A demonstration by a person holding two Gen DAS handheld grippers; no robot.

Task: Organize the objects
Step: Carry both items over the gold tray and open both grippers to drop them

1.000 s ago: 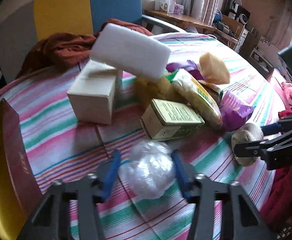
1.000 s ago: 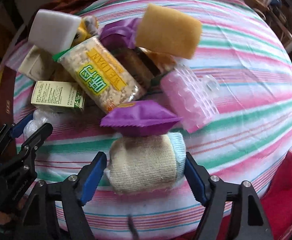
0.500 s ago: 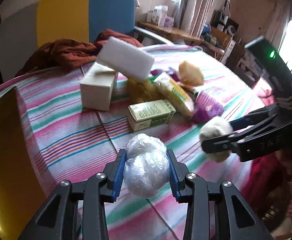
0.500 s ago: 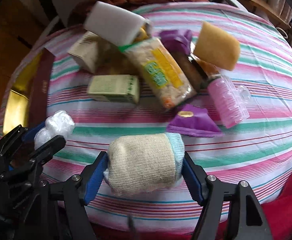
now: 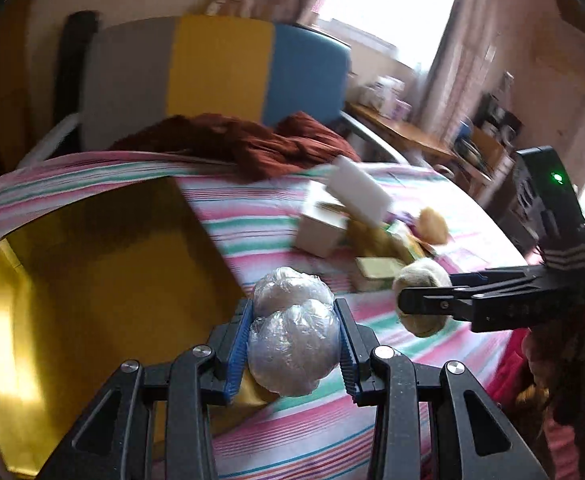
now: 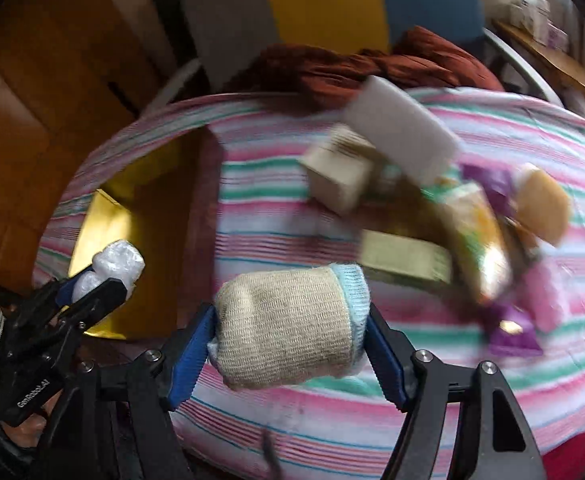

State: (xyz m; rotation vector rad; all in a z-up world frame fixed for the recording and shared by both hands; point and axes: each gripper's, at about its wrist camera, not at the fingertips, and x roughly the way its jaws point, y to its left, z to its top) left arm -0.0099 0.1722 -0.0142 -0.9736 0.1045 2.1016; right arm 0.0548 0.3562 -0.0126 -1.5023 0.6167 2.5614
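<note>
Plastic-wrapped bundle [image 5: 294, 344] between left jaws

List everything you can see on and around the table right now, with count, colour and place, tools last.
Plastic-wrapped bundle: one, clear-white, held between the left tool's pads.
Rolled sock: one, beige with pale blue cuff, held in the right tool.
Gold box: one, gold inside, open, left side of the table.
Striped tablecloth: one, pink, green, white, covering the table.
White block: one, atop the pile.
Beige carton: one, under the white block.
Green box: one, pile's near edge.
Purple packets: two, pile's right.
Brown cloth: one, far edge.
Left tool: one, black, blue pads.
Right tool: one, black, blue pads.
</note>
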